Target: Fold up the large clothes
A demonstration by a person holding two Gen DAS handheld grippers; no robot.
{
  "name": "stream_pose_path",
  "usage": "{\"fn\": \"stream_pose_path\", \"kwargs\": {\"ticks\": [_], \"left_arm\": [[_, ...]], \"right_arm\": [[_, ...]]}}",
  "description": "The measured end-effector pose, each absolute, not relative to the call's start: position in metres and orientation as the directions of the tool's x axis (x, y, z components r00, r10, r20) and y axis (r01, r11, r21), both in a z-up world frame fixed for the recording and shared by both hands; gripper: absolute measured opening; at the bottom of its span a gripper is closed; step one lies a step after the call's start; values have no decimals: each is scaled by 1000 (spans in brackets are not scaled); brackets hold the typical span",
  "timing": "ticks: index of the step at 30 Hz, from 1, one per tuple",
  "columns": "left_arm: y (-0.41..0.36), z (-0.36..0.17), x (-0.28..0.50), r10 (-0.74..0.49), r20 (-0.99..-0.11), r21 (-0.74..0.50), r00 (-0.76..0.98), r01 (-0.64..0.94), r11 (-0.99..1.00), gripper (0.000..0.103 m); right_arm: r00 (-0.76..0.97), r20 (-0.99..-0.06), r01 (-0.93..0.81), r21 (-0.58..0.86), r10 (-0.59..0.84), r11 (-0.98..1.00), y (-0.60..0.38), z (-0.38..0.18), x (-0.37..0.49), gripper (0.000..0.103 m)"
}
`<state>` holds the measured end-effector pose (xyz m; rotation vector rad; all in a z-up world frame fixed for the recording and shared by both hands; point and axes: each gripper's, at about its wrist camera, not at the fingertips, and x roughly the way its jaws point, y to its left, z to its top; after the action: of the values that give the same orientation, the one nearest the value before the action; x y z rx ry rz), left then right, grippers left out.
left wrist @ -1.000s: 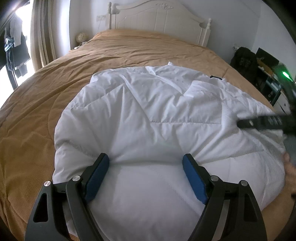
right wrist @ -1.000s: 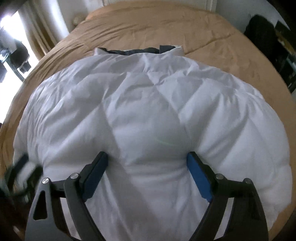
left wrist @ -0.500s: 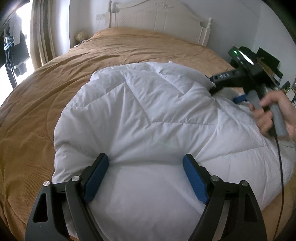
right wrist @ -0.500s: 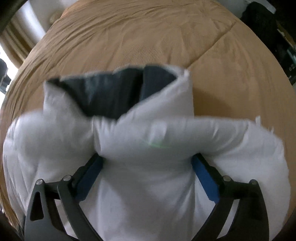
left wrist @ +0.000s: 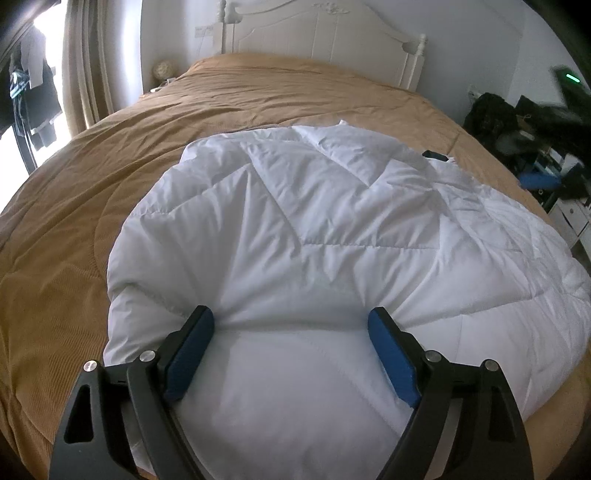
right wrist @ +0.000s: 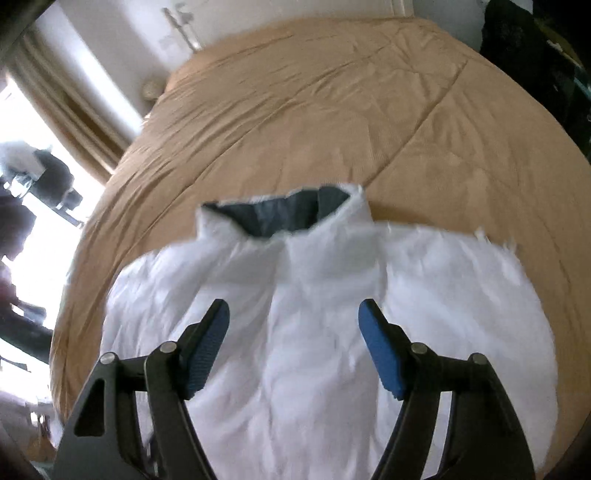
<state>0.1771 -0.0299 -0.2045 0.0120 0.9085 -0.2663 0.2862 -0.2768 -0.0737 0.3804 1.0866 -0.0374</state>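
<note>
Both claws, left claw (left wrist: 291, 332) and right claw (right wrist: 293, 325), gape wide above our white puffer jacket (left wrist: 332, 240); slick padding could slip when we pinch it.

**Count of things in view**

One white puffer jacket (left wrist: 332, 236) lies on one bed (left wrist: 74, 206) with one white headboard (left wrist: 325, 33). Two grippers: left gripper (left wrist: 291, 325), right gripper (right wrist: 293, 314), each with two blue-padded fingers (left wrist: 190, 354).

A wide bed (left wrist: 258, 96) with a tan ribbed cover and white wooden headboard (left wrist: 325, 33) carries a white quilted puffer jacket (left wrist: 314, 236), spread flat beneath the left tongs (left wrist: 291, 332).
</note>
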Motion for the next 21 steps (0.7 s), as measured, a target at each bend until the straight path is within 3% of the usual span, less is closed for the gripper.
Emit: {"fn": "stream_pose_path", "kwargs": {"ticks": [6, 14, 18, 21], "left_arm": [[-30, -204, 178, -218, -783, -98, 582, 231, 968, 86], [-28, -200, 175, -207, -777, -90, 594, 221, 971, 87], [3, -174, 168, -202, -741, -143, 640, 144, 979, 86], [56, -152, 156, -232, -701, -283, 675, 35, 958, 91]], "right_arm": [[478, -863, 157, 264, 161, 952, -263, -88, 183, 73], [536, -841, 138, 168, 68, 976, -255, -146, 144, 74], [532, -846, 146, 128, 31, 981, -251, -153, 150, 78], [518, -855, 152, 124, 28, 980, -253, -149, 153, 78]]}}
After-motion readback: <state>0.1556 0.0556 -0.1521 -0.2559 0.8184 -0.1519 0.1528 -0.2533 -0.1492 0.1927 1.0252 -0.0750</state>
